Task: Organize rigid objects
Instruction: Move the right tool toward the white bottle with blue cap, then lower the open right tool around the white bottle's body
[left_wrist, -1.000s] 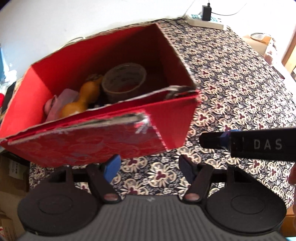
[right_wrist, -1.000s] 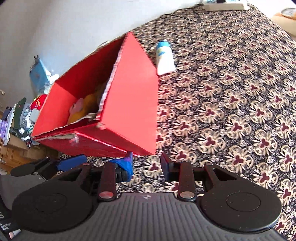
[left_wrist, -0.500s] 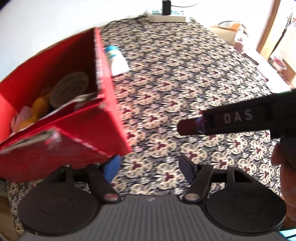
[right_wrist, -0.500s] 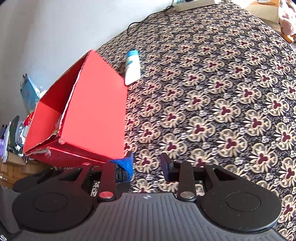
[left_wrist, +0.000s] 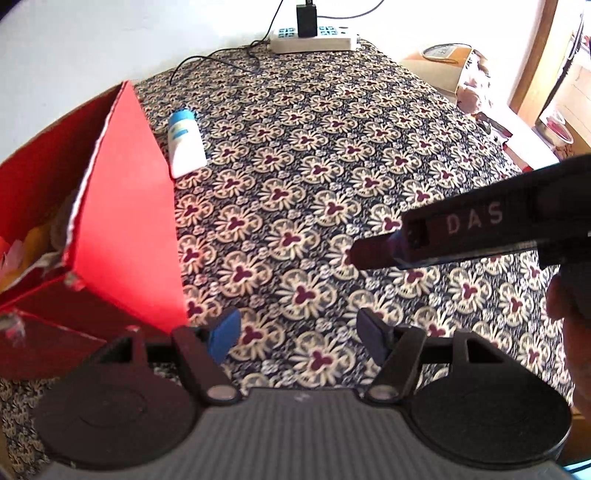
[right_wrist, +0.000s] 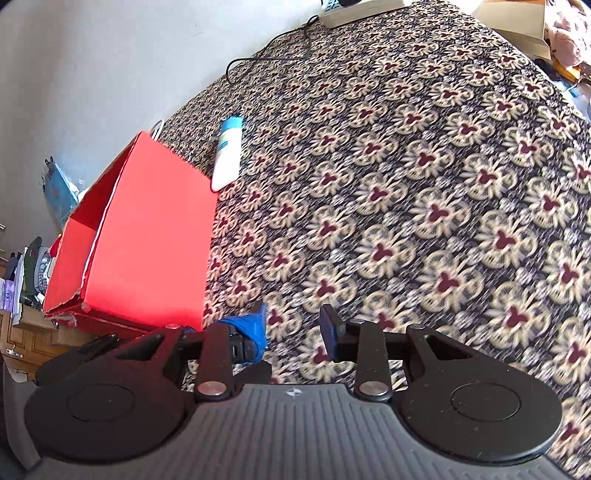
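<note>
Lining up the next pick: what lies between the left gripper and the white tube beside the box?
Only bare patterned tablecloth between left gripper and white tube, per the left wrist view; red box sits alongside.

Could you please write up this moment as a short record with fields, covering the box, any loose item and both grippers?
surface: floral patterned tablecloth
container: red cardboard box, open top, items inside, blurred
loose item: white tube with blue cap, lying on the cloth beside the box's far corner
left gripper: open, nothing between its fingers
right gripper: closing, nothing between its fingers
far edge: white power strip
</note>
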